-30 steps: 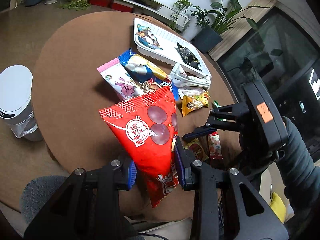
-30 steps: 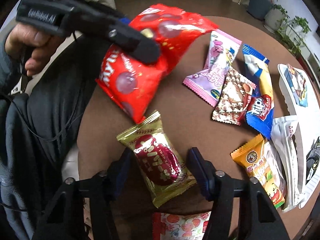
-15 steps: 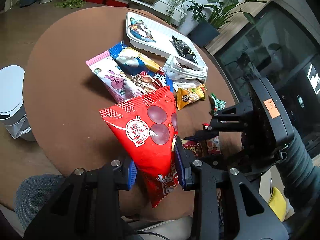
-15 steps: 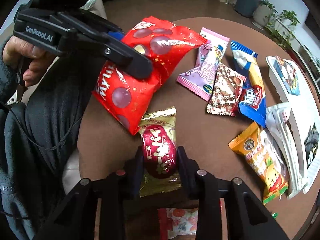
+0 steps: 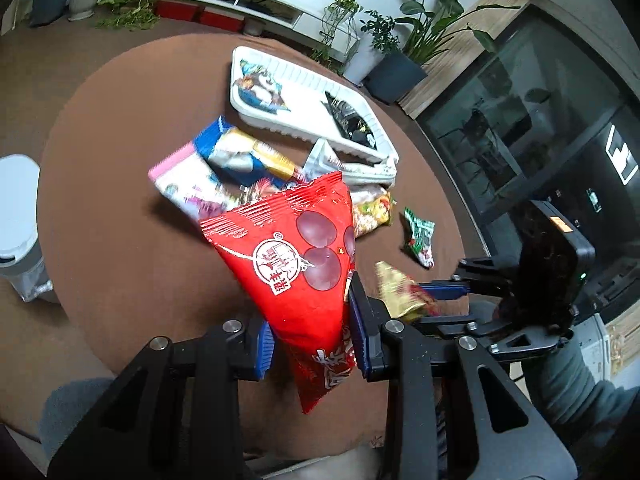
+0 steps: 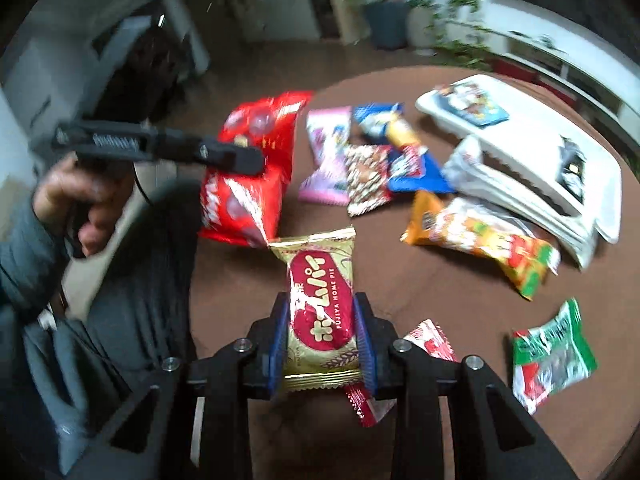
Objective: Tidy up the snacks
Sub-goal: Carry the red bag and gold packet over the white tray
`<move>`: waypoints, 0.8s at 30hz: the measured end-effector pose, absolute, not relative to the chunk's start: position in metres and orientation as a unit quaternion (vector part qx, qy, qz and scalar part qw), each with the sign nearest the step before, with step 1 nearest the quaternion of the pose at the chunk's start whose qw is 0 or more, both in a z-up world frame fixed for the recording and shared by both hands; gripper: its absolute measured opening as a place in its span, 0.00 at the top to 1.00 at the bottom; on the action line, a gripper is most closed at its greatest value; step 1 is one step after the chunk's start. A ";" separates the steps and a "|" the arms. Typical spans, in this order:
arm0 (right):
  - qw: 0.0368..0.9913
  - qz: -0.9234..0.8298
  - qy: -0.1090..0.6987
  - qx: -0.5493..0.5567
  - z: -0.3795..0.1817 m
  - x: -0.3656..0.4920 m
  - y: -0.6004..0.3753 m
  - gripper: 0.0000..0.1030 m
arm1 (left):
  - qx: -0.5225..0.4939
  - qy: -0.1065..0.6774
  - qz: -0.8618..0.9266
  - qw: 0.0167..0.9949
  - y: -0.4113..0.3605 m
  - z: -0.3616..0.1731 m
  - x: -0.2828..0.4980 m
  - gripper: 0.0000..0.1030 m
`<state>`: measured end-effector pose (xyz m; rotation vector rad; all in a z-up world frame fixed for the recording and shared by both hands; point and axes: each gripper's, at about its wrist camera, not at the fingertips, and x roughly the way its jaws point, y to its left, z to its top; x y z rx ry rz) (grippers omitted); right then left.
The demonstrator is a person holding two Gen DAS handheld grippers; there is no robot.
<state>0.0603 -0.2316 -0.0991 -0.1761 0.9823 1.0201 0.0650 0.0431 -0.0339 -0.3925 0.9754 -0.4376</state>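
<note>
My left gripper (image 5: 312, 340) is shut on a large red snack bag (image 5: 296, 264) and holds it above the round brown table (image 5: 112, 216); the bag also shows in the right wrist view (image 6: 248, 176). My right gripper (image 6: 320, 344) is shut on a gold pie packet (image 6: 320, 308) and holds it off the table; in the left wrist view that packet (image 5: 400, 292) sits between the right gripper's fingers. A white tray (image 5: 304, 96) with two packets in it stands at the far side, and also shows in the right wrist view (image 6: 532, 148).
Loose packets lie between me and the tray: pink (image 6: 326, 156), blue (image 6: 412, 160), brown-checked (image 6: 366, 178), orange (image 6: 480, 240), green (image 6: 552, 356) and a red-white one (image 6: 432, 344). A white bin (image 5: 20, 216) stands left of the table. Potted plants (image 5: 400, 52) stand beyond.
My right gripper closed on the gold pie packet and lifted it off the table, swinging right. The left gripper kept hold of the red bag and moved slightly.
</note>
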 end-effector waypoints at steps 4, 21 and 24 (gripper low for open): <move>0.778 0.447 0.440 -0.036 -0.088 0.066 -0.253 0.68 | -0.182 0.457 -0.217 0.843 0.035 -0.025 0.079 0.72; 0.884 0.197 0.382 0.184 -0.023 0.154 -0.386 0.68 | -0.109 0.454 -0.219 0.857 0.011 0.038 0.219 0.72; 0.890 0.195 0.367 0.186 -0.010 0.170 -0.382 0.68 | -0.090 0.467 -0.216 0.853 0.000 0.042 0.247 0.72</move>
